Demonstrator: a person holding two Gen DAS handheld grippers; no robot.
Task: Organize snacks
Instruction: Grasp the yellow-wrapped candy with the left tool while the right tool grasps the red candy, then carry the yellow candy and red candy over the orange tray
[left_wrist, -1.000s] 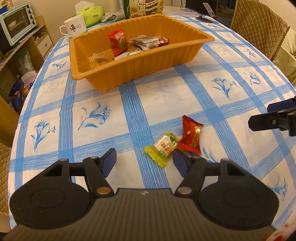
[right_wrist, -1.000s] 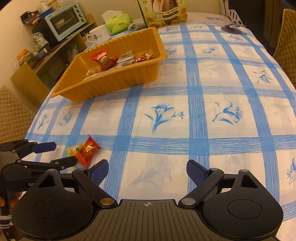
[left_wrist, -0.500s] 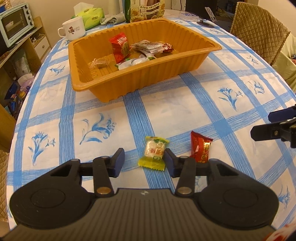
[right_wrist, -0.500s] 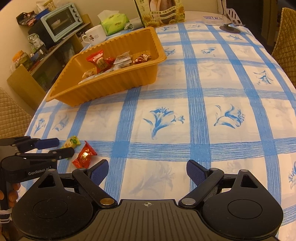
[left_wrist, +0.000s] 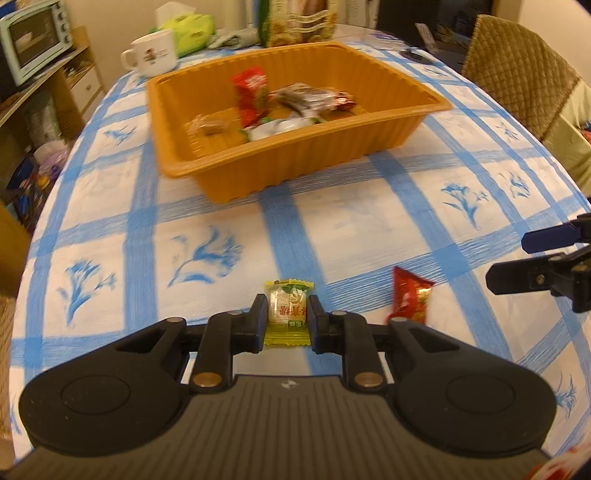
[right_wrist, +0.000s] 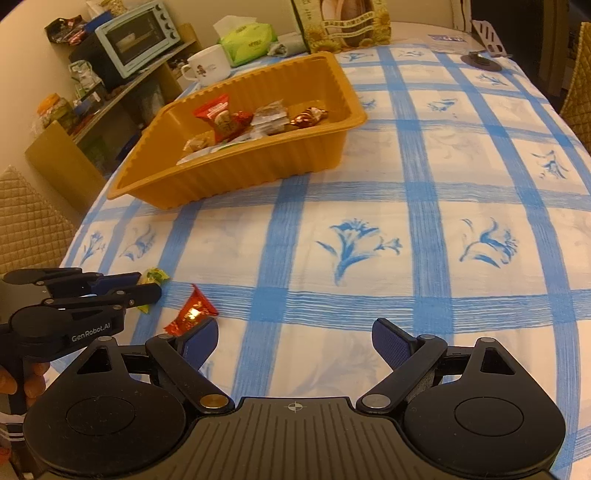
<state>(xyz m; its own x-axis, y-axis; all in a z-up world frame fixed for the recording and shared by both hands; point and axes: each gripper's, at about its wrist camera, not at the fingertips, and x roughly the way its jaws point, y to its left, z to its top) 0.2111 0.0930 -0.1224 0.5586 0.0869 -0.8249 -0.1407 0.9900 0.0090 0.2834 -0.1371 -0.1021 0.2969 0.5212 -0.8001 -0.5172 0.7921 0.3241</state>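
The left gripper (left_wrist: 287, 318) has just been closing its fingers, and now they pinch a yellow candy (left_wrist: 287, 312) from both sides. The candy sits on the table (left_wrist: 369, 206), low in the middle of the left wrist view. It has a yellow-green wrapper with a pale sweet inside. In the right wrist view the left gripper (right_wrist: 149, 286) shows at about 9 o'clock, with the same yellow candy (right_wrist: 157, 275) peeking out at its tips.

A red candy (left_wrist: 410, 299) lies on the table just beside the yellow one, at about 3 o'clock from it. The two are not touching. In the right wrist view the red candy (right_wrist: 194, 310) lies just in front of the right gripper's left finger (right_wrist: 197, 341).

The right gripper (right_wrist: 293, 341) has its fingers spread wide. Nothing is between them, only the blue and white cloth. In the left wrist view the right gripper (left_wrist: 517, 260) pokes in from the edge at 3 o'clock.

An orange tray (left_wrist: 295, 173) stands farther back on the table, at about 12 o'clock from the yellow candy and well apart from it. Other snacks lie inside it, like a red packet (left_wrist: 251, 94) leaning up and some brown and clear wrappers.

Behind the tray stands a white mug (left_wrist: 153, 53) at about 11 o'clock. Next to it is a green tissue pack (left_wrist: 192, 31).

A person's hand (right_wrist: 22, 380) holds the left gripper's handle, low at the left edge of the right wrist view.
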